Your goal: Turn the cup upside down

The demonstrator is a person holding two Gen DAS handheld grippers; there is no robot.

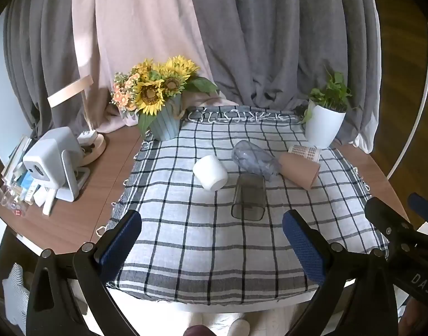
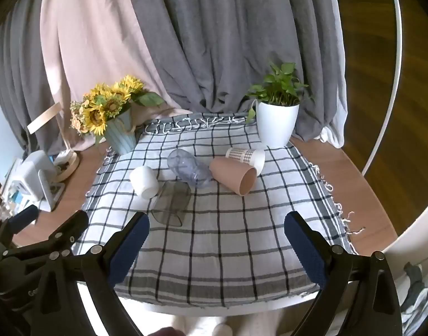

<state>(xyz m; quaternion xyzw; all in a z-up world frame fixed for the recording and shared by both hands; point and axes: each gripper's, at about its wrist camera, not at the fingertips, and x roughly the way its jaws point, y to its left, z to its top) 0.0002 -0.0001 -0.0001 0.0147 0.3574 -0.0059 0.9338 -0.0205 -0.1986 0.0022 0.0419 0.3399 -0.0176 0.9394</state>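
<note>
Several cups lie on their sides on a checked cloth (image 1: 186, 240): a white cup (image 1: 210, 172) (image 2: 144, 182), a smoky clear square cup (image 1: 248, 201) (image 2: 172, 203), a bluish clear cup (image 1: 254, 160) (image 2: 189, 168), a tan cup (image 1: 299, 170) (image 2: 233, 175) and a patterned white cup (image 1: 304, 151) (image 2: 246, 157). My left gripper (image 1: 212, 224) is open and empty, above the cloth's near part. My right gripper (image 2: 216, 225) is open and empty, to the right of the left one, which shows at the right wrist view's lower left.
A sunflower pot (image 1: 165, 124) (image 2: 121, 137) stands at the cloth's far left and a white plant pot (image 1: 324, 126) (image 2: 276, 124) at the far right. A white device (image 1: 55, 162) and clutter sit on the wooden table (image 1: 82, 210) to the left. Curtains hang behind.
</note>
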